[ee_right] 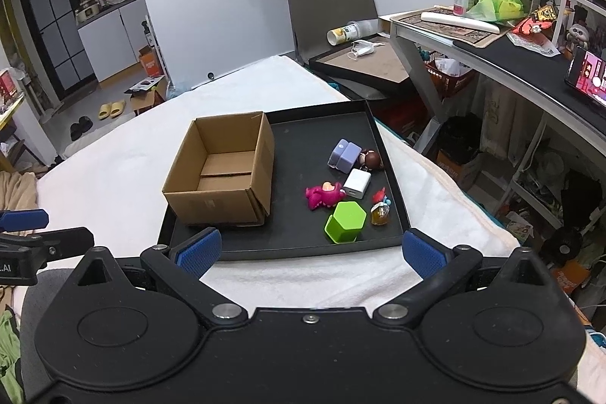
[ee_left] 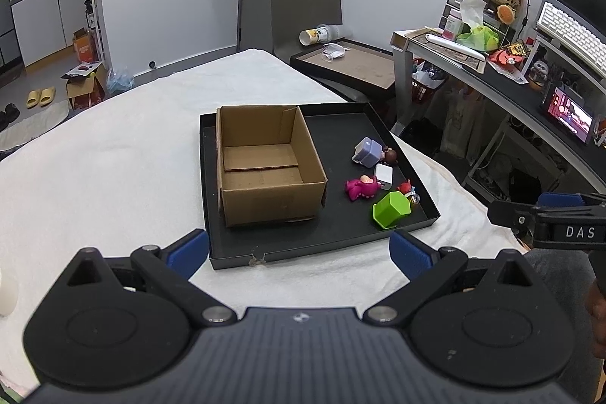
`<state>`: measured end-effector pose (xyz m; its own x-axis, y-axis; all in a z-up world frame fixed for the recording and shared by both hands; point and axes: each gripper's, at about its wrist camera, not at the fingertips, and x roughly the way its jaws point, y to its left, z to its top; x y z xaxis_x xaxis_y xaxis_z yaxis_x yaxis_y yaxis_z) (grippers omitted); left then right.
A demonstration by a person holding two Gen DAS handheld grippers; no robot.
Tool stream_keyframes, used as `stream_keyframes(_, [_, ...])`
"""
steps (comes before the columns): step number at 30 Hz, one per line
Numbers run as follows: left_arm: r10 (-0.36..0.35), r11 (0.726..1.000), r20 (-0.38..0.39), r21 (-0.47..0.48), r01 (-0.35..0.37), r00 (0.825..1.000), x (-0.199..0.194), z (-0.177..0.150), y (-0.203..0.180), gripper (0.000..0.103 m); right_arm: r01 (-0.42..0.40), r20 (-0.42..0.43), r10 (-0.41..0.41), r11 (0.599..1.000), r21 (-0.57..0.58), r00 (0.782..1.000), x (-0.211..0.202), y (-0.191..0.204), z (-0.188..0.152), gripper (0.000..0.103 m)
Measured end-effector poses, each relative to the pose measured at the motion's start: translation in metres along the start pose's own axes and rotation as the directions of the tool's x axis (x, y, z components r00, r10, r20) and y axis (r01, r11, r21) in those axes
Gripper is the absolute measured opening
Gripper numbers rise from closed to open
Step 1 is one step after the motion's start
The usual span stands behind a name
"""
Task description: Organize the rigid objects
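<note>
A black tray [ee_left: 397, 146] [ee_right: 394, 177] lies on a white towel. An open, empty cardboard box [ee_left: 265, 173] [ee_right: 223, 169] stands in its left half. In the right half lie a green hexagonal block [ee_left: 390, 209] [ee_right: 345, 221], a pink toy figure [ee_left: 361, 187] [ee_right: 325, 194], a white charger [ee_left: 384, 173] [ee_right: 358, 183], a purple block [ee_left: 367, 150] [ee_right: 344, 154], a brown-haired figurine [ee_left: 390, 155] [ee_right: 371, 159] and a small red and amber figure [ee_left: 409, 192] [ee_right: 380, 207]. My left gripper [ee_left: 299, 248] and right gripper [ee_right: 310, 248] are both open and empty, just before the tray's near edge.
The towel covers a table [ee_left: 113, 158]. A grey chair [ee_left: 303, 2] stands behind it. A cluttered desk [ee_left: 511, 78] with a keyboard and a phone runs along the right. A second tray [ee_left: 352, 63] sits on a low surface.
</note>
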<state>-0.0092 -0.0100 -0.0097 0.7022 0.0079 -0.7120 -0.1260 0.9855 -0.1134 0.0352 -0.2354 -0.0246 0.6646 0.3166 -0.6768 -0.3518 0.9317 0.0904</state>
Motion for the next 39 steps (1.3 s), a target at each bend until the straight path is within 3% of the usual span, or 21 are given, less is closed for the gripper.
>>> stream_keyframes(15, [0.004,1.0,-0.011,-0.007,-0.004,1.0,0.011,0.01,0.006,0.101,0.003,-0.025,-0.003,1.0,0.0,1.0,0.015,0.001,0.006,0.103])
stream_keyframes(24, [0.015,1.0,-0.036,-0.026,-0.016,0.999,0.037,0.027,0.019,0.101,0.023,-0.032,-0.024,0.998,-0.053,0.999,0.039,0.003,0.015,0.103])
stream_keyframes(39, [0.017,0.998,-0.099,-0.051,-0.022,0.995,0.091,0.04,0.039,0.101,0.039,-0.049,-0.039,0.999,0.0,0.998,0.089,-0.017,0.021,0.103])
